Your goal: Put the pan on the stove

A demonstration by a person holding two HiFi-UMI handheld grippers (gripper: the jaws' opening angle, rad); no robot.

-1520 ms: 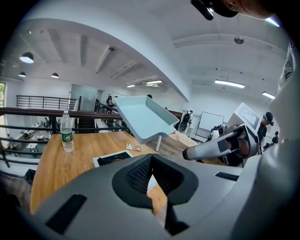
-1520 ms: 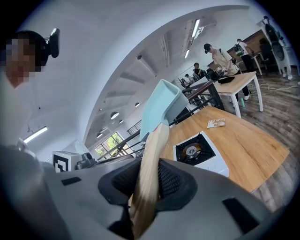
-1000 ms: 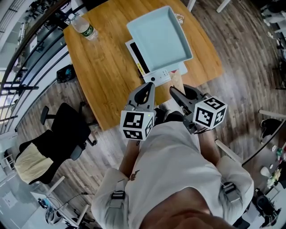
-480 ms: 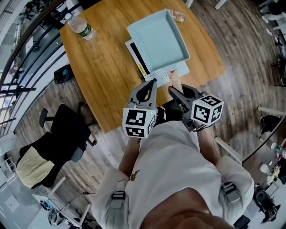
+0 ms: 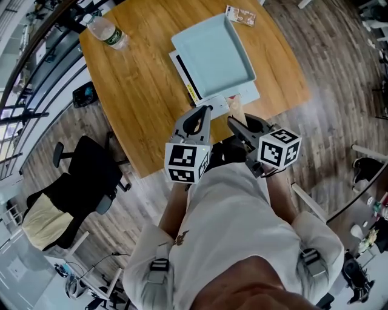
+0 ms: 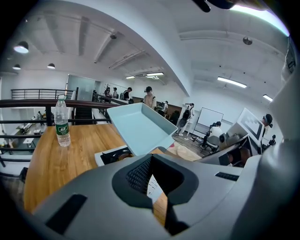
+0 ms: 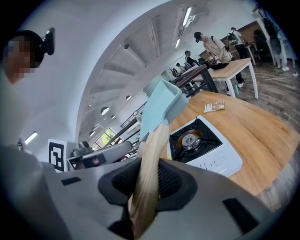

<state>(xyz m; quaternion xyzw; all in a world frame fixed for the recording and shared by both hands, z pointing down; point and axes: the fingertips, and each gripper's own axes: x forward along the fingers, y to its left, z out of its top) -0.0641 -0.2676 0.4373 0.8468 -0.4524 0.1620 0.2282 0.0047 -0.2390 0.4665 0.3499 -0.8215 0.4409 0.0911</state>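
A light blue square pan (image 5: 212, 54) hangs tilted over the white single-burner stove (image 5: 209, 104) on the wooden table (image 5: 139, 91). Its pale wooden handle (image 5: 235, 109) runs back to my right gripper (image 5: 234, 121), which is shut on it. In the right gripper view the handle (image 7: 150, 168) passes between the jaws of that gripper (image 7: 147, 187), with the pan (image 7: 161, 110) up ahead and the stove's black burner (image 7: 194, 138) to the right, below it. My left gripper (image 5: 206, 111) hovers beside the handle, shut and holding nothing. In its own view, that left gripper (image 6: 154, 187) points at the pan (image 6: 140, 126) and stove (image 6: 110, 156).
A plastic water bottle (image 5: 106, 30) stands at the table's far left corner. A small packet (image 5: 240, 16) lies beyond the pan. A black office chair (image 5: 85, 181) sits on the floor to the left of the table. People stand far off in the room.
Both grippers have sunk slightly with the pan, which stays over the stove. The right grip on the handle is unchanged.
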